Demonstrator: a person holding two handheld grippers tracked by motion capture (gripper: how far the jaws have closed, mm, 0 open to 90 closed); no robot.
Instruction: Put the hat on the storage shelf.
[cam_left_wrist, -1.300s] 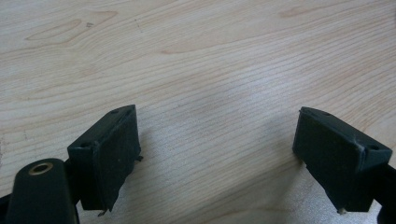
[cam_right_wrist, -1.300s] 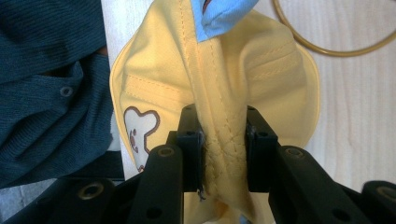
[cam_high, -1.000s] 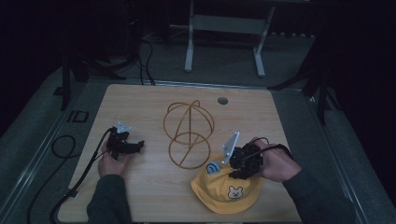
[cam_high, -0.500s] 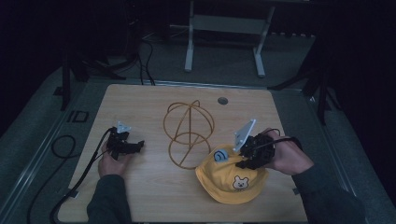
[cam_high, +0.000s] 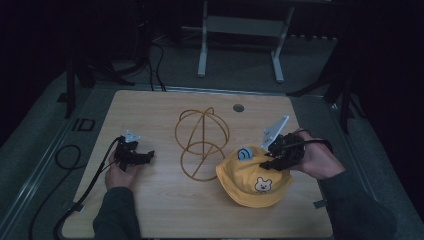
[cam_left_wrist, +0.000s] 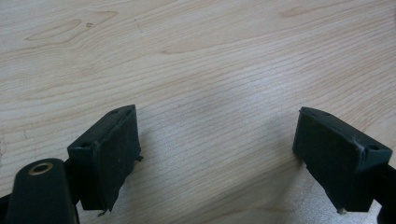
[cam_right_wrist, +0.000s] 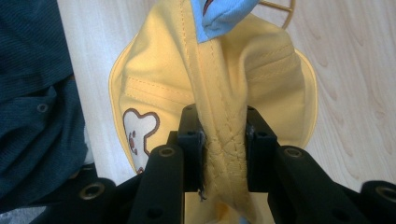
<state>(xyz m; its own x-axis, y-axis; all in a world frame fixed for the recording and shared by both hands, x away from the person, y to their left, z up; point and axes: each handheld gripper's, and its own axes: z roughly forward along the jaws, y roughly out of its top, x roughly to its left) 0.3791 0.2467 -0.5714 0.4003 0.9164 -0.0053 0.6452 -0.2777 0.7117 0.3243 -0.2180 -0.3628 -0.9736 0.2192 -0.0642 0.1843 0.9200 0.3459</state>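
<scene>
- The right gripper (cam_high: 272, 161) sits at the right side of the tabletop (cam_high: 160, 210), held in the person's right hand (cam_high: 312, 159).
- Its two black jaws are pressed together on a fold of yellow fabric, seen close up in the right gripper view, where the right gripper (cam_right_wrist: 223, 135) pinches a stitched seam of the hat (cam_right_wrist: 219, 88).
- The hat (cam_high: 252, 177) is a yellow bucket hat with a small bear face on its side and a blue patch (cam_high: 244, 153) near the top.
- The pinched edge is lifted; the rest of the hat hangs toward the tabletop in front of the person, right of centre.
- Just left of the hat stands a wire frame (cam_high: 201, 142) made of thin golden hoops, its lower ring lying next to the hat's brim.
- A dark sleeve (cam_right_wrist: 37, 107) shows at the left of the right gripper view.
- The left gripper (cam_high: 145, 156) rests at the left side of the tabletop, well apart from the hat, in the person's left hand (cam_high: 119, 172).
- In the left gripper view, the left gripper (cam_left_wrist: 217, 154) has its jaws spread wide, with bare wood between them.
- A black cable (cam_high: 82, 192) trails from the left gripper off the tabletop's left edge.
</scene>
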